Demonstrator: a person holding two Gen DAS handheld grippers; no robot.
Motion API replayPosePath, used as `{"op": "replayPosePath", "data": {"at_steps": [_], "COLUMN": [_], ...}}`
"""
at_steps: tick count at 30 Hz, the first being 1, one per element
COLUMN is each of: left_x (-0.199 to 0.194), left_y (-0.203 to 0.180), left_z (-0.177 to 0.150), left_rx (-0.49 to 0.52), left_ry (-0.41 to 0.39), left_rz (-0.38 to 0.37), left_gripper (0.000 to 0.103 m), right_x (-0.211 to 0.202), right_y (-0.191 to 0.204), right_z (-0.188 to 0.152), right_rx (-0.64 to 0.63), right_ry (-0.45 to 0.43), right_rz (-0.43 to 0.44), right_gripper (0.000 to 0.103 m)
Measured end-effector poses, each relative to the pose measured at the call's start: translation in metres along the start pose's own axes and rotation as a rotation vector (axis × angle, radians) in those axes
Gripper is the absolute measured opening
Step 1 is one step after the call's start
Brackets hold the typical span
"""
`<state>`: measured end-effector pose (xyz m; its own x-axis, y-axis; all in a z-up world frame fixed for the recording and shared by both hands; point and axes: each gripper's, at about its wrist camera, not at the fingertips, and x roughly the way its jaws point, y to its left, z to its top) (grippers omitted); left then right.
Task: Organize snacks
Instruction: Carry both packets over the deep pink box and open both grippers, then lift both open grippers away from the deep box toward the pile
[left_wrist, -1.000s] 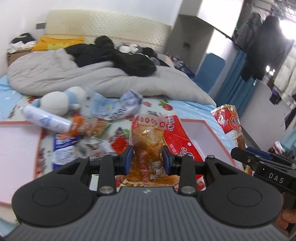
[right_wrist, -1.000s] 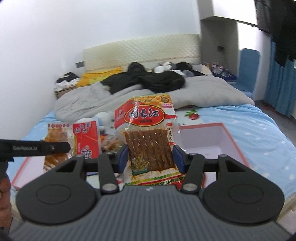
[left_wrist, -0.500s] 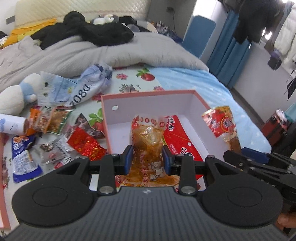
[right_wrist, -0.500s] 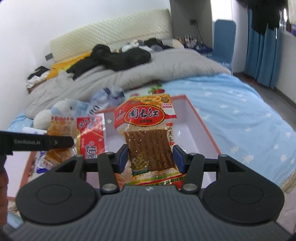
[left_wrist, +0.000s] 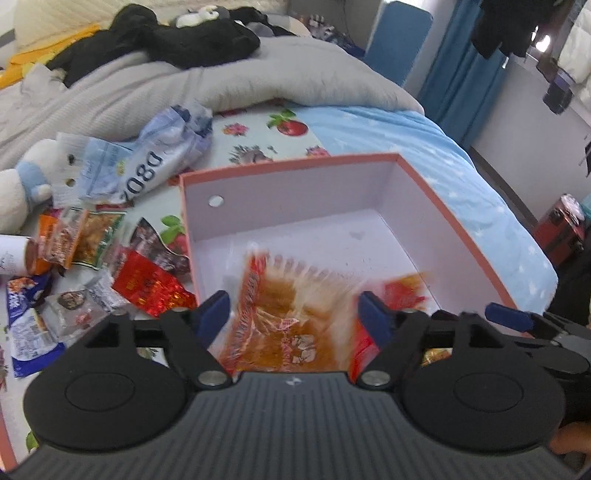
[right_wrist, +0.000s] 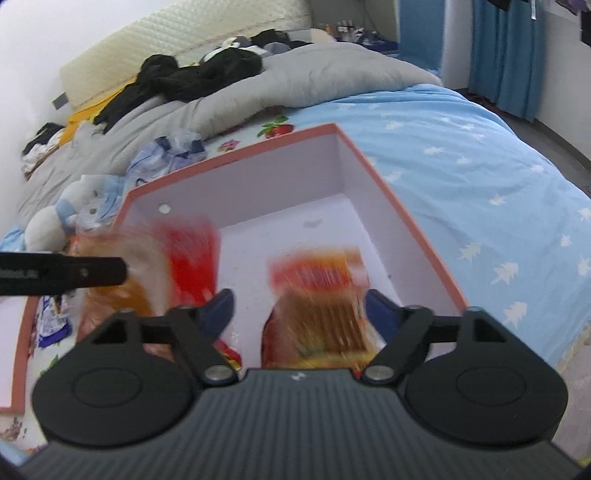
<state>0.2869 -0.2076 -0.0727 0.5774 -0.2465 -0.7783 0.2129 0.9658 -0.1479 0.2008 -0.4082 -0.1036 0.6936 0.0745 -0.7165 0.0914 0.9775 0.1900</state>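
Both grippers tilt down over the pink box (left_wrist: 436, 192): the left gripper (left_wrist: 295, 314) and right gripper (right_wrist: 299, 306) have just spread apart, their blurred orange packet (left_wrist: 280, 317) and brown-strip packet (right_wrist: 325, 306) lying lengthwise away from the cameras, low centre, inside the box.

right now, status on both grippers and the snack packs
Left gripper and right gripper open, jaws just opened. Both snack packs blurred, over pink box. Nothing in the way.

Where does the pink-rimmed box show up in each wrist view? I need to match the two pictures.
Left wrist: the box fills the centre and right, just beyond the open left gripper.
Right wrist: the box sits centre, running up from the open right gripper.
Shared landmark: the small round hole in its far wall.
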Motion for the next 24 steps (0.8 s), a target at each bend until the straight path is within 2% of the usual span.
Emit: {"op": "replayPosePath", "data": {"at_steps": [3, 6, 7, 9, 16, 24], "left_x": [-0.014, -0.031, -0.038, -0.053, -0.118, -0.192], "left_y": [0.001, 0.001, 0.001, 0.002, 0.010, 0.031], "left_z": [0.002, 0.004, 0.005, 0.005, -0.007, -0.040], "left_rx": [-0.016, -0.018, -0.018, -0.019, -0.018, -0.014], "left_ry": [-0.022, -0.044, -0.052, -0.070, -0.136, -0.205], "left_rz": [0.006, 0.020, 0.026, 0.035, 0.071, 0.142], "left_gripper": [0.092, 0.095, 0.095, 0.097, 0.098, 0.099], "right_x": [-0.006, -0.021, -0.025, -0.038, -0.092, -0.148], "right_y": [-0.002, 0.000, 0.001, 0.003, 0.024, 0.061], "right_z": [0.002, 0.005, 0.007, 0.011, 0.012, 0.000], "right_rx": [0.018, 0.025, 0.029, 0.040, 0.040, 0.006], "right_ry": [0.001, -0.022, -0.029, -0.052, -0.130, -0.190], "right_rz": [-0.003, 0.005, 0.004, 0.015, 0.056, 0.078], "right_gripper": [0.085, 0.085, 0.087, 0.097, 0.097, 0.097]}}
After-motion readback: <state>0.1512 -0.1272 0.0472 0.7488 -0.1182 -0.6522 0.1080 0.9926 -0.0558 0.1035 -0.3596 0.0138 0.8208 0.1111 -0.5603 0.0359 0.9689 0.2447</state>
